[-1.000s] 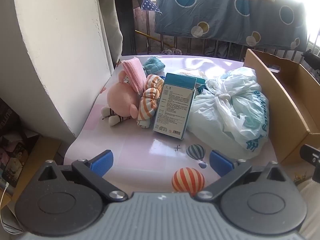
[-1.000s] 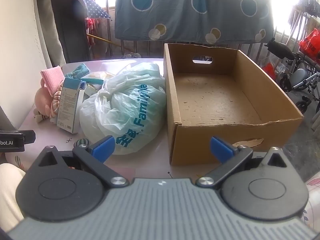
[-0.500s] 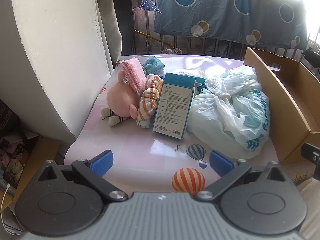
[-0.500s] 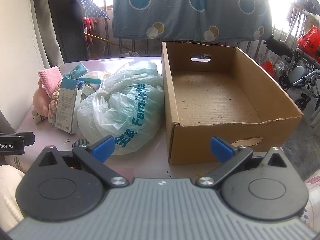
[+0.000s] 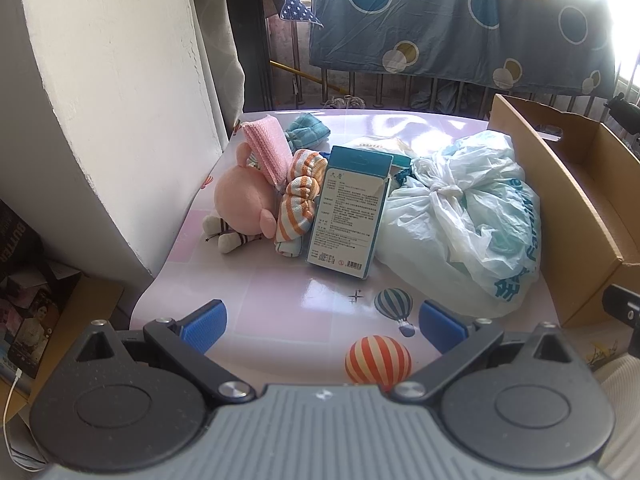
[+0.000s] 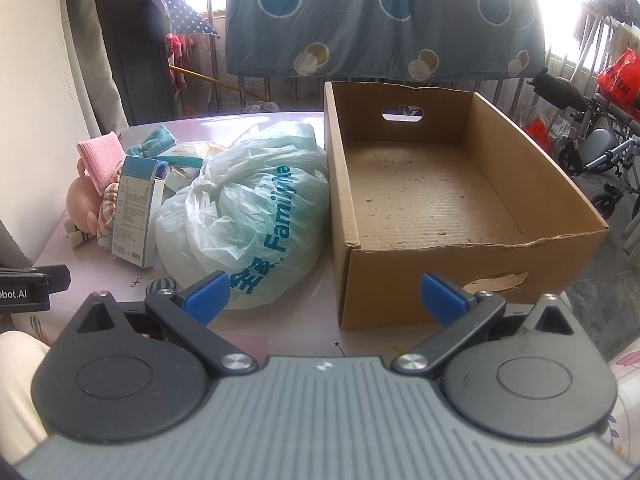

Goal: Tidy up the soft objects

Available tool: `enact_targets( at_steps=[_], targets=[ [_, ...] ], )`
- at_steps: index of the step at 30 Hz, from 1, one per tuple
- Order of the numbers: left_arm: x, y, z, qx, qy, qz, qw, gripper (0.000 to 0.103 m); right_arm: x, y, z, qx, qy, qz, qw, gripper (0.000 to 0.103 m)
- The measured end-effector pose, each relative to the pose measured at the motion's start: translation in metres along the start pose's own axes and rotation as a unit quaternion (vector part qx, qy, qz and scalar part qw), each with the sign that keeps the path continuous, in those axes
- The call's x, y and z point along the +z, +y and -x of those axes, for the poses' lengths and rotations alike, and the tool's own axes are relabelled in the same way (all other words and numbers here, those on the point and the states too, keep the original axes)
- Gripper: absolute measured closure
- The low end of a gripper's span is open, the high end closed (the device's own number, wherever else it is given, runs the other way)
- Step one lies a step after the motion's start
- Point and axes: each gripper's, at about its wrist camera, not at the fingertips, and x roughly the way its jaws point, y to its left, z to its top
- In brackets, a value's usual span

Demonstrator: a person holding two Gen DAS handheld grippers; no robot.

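A pink plush toy point(image 5: 244, 204) lies on the pink table point(image 5: 280, 304) at the left, with a pink cloth point(image 5: 268, 148) on it, orange-striped socks point(image 5: 300, 204) beside it and a teal cloth point(image 5: 308, 130) behind. A blue-white box point(image 5: 348, 212) stands in the middle, next to a tied plastic bag point(image 5: 468, 224). An open cardboard box point(image 6: 432, 196), empty, stands at the right. My left gripper point(image 5: 322, 326) is open and empty near the table's front edge. My right gripper point(image 6: 324, 296) is open and empty in front of the bag point(image 6: 248, 208) and the cardboard box.
A white wall point(image 5: 112, 100) borders the table's left side. A railing with a hanging blue sheet point(image 6: 380, 20) runs behind. A wheelchair point(image 6: 592, 148) stands at the far right. Packets point(image 6: 192, 152) lie behind the bag.
Both grippers have drifted slightly; the right view has shifted a little to the left. Nothing on the table has moved.
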Motion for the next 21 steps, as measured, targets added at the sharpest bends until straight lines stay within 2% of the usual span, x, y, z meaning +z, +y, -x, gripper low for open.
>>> enact_targets(
  at_steps=[21],
  targets=[
    [0.0002, -0.0004, 0.0007, 0.000, 0.000, -0.001, 1.0000, 0.000, 0.0025, 0.0009, 0.0005, 0.004, -0.001, -0.001, 1.000, 0.001]
  ],
)
